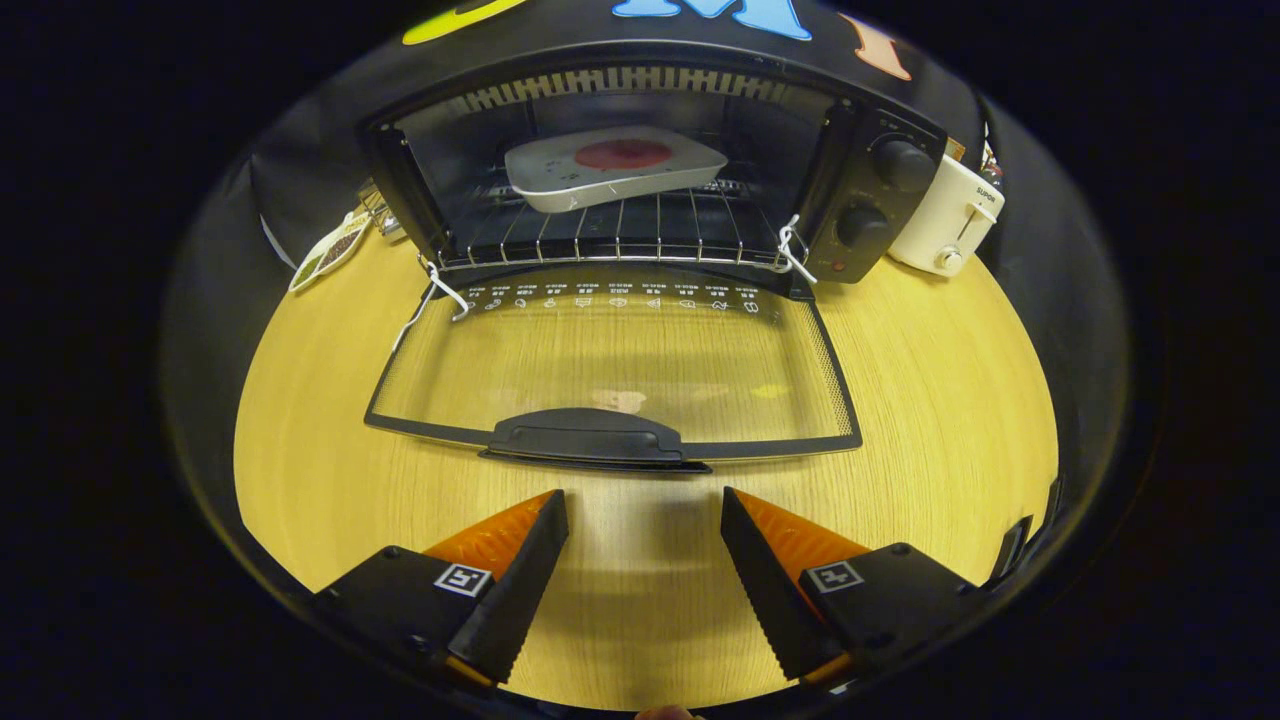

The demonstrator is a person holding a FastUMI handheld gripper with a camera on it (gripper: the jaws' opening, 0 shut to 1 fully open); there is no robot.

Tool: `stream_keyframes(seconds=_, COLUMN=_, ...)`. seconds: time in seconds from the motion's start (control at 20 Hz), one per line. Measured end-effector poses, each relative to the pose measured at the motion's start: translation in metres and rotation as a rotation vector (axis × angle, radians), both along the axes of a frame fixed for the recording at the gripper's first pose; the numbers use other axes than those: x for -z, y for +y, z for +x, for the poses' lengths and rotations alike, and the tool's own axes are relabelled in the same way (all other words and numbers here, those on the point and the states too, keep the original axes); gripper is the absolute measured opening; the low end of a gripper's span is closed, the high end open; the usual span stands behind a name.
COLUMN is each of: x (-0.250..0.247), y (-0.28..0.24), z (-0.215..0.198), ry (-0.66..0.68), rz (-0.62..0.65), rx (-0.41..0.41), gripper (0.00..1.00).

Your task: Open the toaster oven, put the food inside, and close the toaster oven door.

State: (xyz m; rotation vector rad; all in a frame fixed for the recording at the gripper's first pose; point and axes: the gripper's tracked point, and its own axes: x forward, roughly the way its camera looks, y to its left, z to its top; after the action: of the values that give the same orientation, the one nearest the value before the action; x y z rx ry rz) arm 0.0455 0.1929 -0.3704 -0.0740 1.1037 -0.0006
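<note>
The jaws (645, 515) stand released, spread wide with nothing between them, hovering over bare wooden surface (940, 400). Just ahead of them lies the handle (590, 437) of the toaster oven door (620, 365), which is folded all the way down so its glass pane lies flat over the surface, the wood showing through it. Beyond the door the black toaster oven (640, 170) gapes open. Inside, on the wire rack (620, 232), sits a white tray (612, 168) with a round red piece of food (623, 154) on top, set towards the back and a little left of centre. Two knobs (903, 165) sit one above the other on the oven's right-hand panel. Just beside the oven on that side, farther right of the jaws, stands a white toaster (950, 220), touching or nearly touching the oven. Off to the far left beyond the jaws, a small packet (330, 255) lies at the surface's edge.
</note>
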Motion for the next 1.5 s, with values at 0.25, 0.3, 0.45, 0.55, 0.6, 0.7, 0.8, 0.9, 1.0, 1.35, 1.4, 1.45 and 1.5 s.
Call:
stream_keyframes(seconds=0.25, x=0.006, y=0.01, z=0.014, ry=0.005, rz=0.006, rx=0.023, gripper=0.98)
stream_keyframes(seconds=0.3, x=0.005, y=0.011, z=0.013, ry=0.011, rz=0.009, rx=0.034, gripper=0.98)
stream_keyframes(seconds=0.45, x=0.004, y=0.012, z=0.014, ry=0.024, rz=0.017, rx=0.048, gripper=0.98)
stream_keyframes(seconds=0.55, x=0.001, y=0.012, z=0.014, ry=0.023, rz=0.013, rx=0.038, gripper=0.98)
stream_keyframes(seconds=0.6, x=-0.002, y=0.012, z=0.013, ry=0.017, rz=0.013, rx=0.035, gripper=0.99)
stream_keyframes(seconds=0.7, x=-0.011, y=0.012, z=0.011, ry=0.004, rz=0.018, rx=0.031, gripper=0.99)
stream_keyframes(seconds=0.8, x=-0.023, y=0.012, z=0.01, ry=-0.019, rz=0.02, rx=0.012, gripper=0.99)
stream_keyframes(seconds=0.9, x=-0.037, y=0.012, z=0.009, ry=-0.047, rz=0.027, rx=-0.005, gripper=0.98)
stream_keyframes(seconds=1.0, x=-0.055, y=0.013, z=0.013, ry=-0.102, rz=0.029, rx=-0.033, gripper=0.98)
stream_keyframes(seconds=1.35, x=-0.142, y=0.018, z=0.05, ry=-0.409, rz=0.009, rx=-0.11, gripper=0.99)
stream_keyframes(seconds=1.4, x=-0.159, y=0.018, z=0.056, ry=-0.461, rz=0.011, rx=-0.116, gripper=0.99)
stream_keyframes(seconds=1.45, x=-0.176, y=0.019, z=0.056, ry=-0.517, rz=0.007, rx=-0.12, gripper=0.99)
stream_keyframes(seconds=1.5, x=-0.196, y=0.027, z=0.054, ry=-0.572, rz=0.005, rx=-0.126, gripper=0.99)
